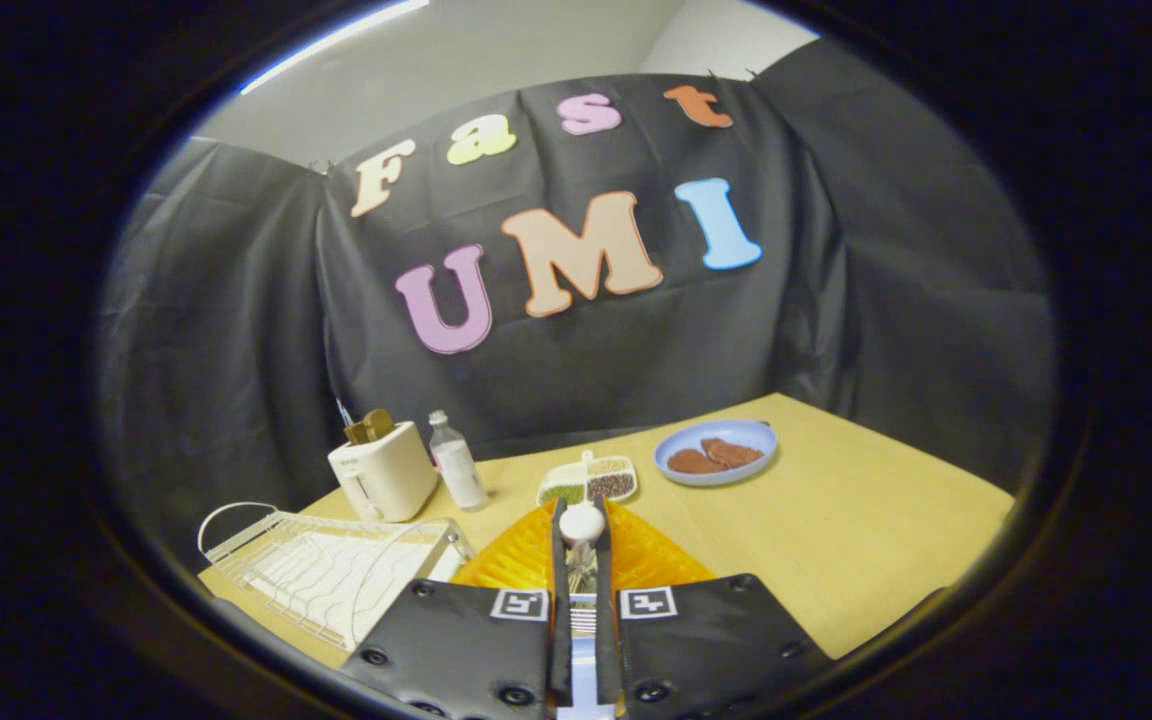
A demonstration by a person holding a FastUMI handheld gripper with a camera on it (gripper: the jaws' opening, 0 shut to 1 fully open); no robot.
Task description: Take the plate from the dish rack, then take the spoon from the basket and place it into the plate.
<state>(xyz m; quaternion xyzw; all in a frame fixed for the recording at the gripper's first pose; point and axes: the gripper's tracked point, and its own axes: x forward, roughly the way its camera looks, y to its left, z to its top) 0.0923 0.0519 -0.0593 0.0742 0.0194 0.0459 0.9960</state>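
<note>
Spoon [582, 524] pinched btwn nearly closed gripper [581, 530] fingers, over orange basket [651, 560]; plate [717, 452] well beyond, w/ brown food.

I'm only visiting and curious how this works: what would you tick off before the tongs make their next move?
1. Grip: ok. The tongs are shut on the spoon.
2. Spoon lifted out of the basket: cannot tell; it sits right above it.
3. Plate off the rack: ok, it lies on the table beyond the tongs.
4. Room in the plate: ok, bare space beside the brown pieces.
5. Way to the plate: probably ok; a low tray lies just ahead, off to the side.
</note>
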